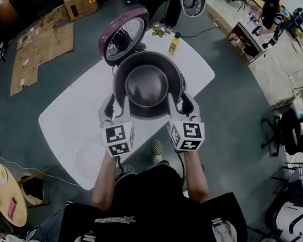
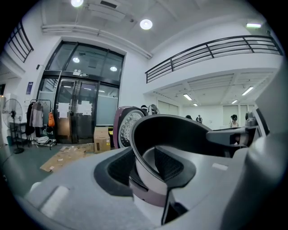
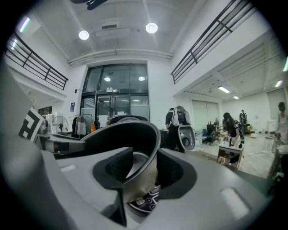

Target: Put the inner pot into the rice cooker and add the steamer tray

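The dark inner pot hangs over the purple rice cooker, whose open lid stands up behind it. My left gripper is shut on the pot's left rim and my right gripper is shut on its right rim. The left gripper view has the pot wall running between the pads of the left gripper, with the purple cooker body below and the lid behind. In the right gripper view the pot rim sits in the right gripper, above the cooker's control panel. A pale round steamer tray lies near the table's front left.
The white table carries a yellow bottle and a small bunch of flowers at its far edge. Flattened cardboard lies on the floor at back left, a wooden stool at left. People work at desks at far right.
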`<act>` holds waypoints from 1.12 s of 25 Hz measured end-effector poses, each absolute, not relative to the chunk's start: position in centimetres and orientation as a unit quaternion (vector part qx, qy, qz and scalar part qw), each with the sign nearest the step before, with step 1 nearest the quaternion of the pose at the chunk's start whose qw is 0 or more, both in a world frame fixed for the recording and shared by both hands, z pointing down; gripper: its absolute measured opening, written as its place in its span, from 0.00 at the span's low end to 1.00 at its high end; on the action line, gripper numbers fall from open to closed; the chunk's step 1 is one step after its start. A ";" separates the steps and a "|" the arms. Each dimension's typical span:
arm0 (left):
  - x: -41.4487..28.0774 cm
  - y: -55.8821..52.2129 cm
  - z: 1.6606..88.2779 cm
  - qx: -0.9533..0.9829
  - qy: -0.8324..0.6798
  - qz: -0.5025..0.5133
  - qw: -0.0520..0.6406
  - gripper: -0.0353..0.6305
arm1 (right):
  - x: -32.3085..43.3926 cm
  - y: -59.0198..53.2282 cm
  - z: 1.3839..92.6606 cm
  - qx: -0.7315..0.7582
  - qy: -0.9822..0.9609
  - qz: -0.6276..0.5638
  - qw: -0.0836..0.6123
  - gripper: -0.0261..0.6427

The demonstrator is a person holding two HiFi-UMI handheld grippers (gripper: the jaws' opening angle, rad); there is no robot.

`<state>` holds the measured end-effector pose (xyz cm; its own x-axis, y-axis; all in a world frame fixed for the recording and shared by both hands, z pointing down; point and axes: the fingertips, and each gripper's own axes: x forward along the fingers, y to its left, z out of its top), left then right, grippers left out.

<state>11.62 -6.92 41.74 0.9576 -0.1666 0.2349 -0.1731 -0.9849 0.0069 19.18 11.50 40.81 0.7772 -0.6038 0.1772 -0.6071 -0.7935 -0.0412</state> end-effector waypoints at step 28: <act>20.6 -8.0 48.4 0.956 -0.214 0.185 0.079 0.29 | 33.1 7.3 47.6 0.874 -0.445 0.184 0.059 0.28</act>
<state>20.63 -7.96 48.38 0.8397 -0.3798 0.3881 -0.4384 -0.8959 0.0718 33.11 7.35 47.56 0.5353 -0.7567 0.3753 -0.8005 -0.5963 -0.0607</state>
